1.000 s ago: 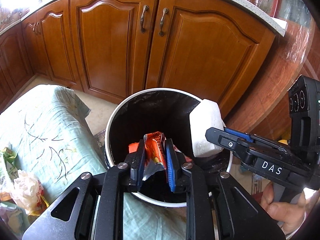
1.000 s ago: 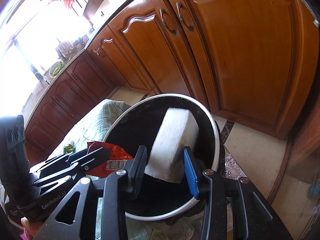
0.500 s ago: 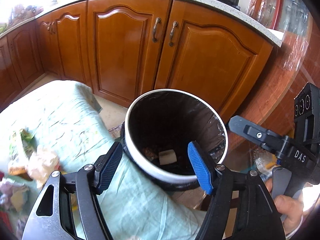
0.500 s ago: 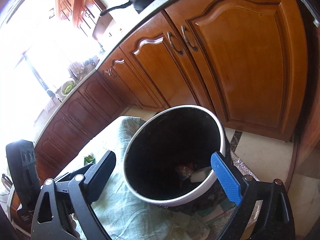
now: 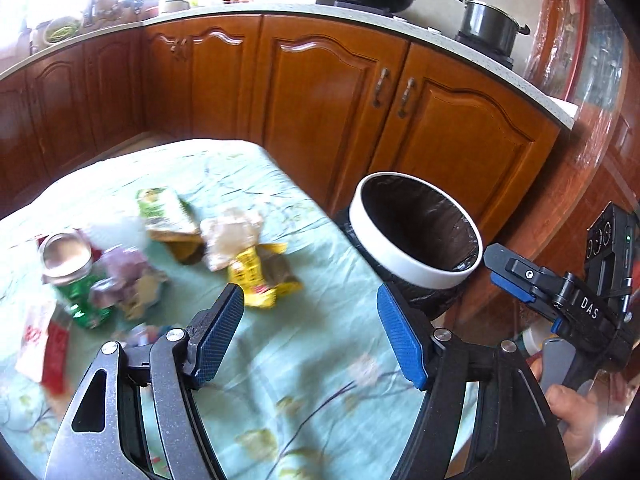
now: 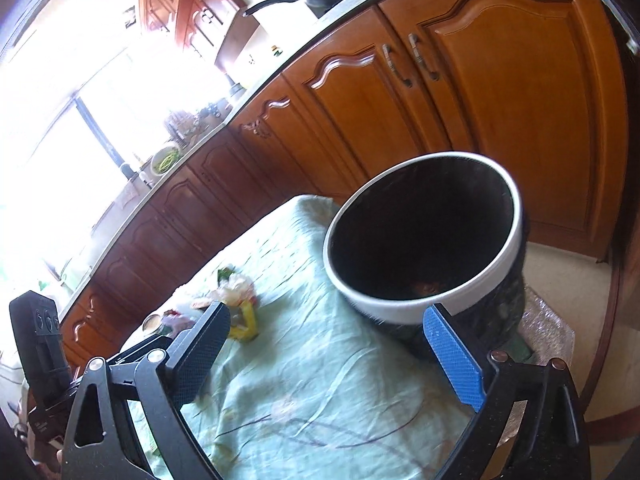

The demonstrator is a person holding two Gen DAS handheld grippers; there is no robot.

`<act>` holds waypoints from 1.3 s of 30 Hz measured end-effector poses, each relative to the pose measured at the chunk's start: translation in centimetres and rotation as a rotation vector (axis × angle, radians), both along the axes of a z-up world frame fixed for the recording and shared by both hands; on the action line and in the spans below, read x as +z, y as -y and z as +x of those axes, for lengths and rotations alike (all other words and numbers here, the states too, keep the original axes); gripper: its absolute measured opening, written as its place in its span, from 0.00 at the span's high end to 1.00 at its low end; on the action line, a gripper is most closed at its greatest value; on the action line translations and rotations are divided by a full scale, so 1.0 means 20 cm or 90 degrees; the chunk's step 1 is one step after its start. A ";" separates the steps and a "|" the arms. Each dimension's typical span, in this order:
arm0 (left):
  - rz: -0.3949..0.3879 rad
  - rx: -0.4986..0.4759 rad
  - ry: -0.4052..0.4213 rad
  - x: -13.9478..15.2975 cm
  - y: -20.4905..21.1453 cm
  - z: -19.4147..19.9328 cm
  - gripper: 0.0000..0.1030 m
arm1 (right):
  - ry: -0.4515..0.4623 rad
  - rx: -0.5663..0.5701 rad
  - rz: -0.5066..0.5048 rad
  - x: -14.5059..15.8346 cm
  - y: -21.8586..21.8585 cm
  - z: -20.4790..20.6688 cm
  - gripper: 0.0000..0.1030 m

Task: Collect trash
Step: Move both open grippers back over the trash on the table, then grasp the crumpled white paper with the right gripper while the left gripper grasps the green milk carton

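Both empty, spread grippers, left gripper (image 5: 310,330) and right gripper (image 6: 332,356), have backed from the black-lined bin (image 5: 416,270) toward crumpled wrappers (image 5: 256,268).

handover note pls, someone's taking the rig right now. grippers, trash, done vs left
Left gripper: open, empty, over the tablecloth.
Right gripper: open, empty, near the trash bin.
Done: some trash already sits in the bin's bottom.
Left on the cloth: yellow wrapper, crumpled clear bag, green packet, green can, red-and-white wrapper, plus small scraps near the can.
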State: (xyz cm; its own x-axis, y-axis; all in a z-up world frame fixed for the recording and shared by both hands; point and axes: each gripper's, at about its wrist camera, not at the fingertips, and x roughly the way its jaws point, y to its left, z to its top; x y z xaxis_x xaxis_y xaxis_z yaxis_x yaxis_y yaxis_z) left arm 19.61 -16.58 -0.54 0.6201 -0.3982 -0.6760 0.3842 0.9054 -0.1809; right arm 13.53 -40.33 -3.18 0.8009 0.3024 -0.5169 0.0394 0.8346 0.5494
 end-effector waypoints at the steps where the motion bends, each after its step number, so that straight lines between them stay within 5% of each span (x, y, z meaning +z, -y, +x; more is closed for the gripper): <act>1: 0.001 0.007 0.002 0.00 -0.04 -0.02 0.31 | 0.000 0.007 0.000 0.00 -0.03 0.00 0.05; 19: 0.014 0.183 -0.047 -0.10 -0.62 -0.30 0.27 | 0.007 0.171 -0.029 0.00 -0.56 -0.03 0.05; 29: 0.075 0.209 -0.112 -0.34 -0.58 -0.32 0.19 | 0.000 0.215 -0.045 -0.02 -0.69 0.01 0.05; 35: 0.138 0.195 -0.058 -0.33 -0.59 -0.32 0.27 | -0.011 0.242 -0.055 -0.05 -0.78 0.06 0.05; 39: 0.107 0.180 -0.059 -0.33 -0.71 -0.30 0.32 | -0.025 0.277 -0.072 -0.09 -0.89 0.12 0.08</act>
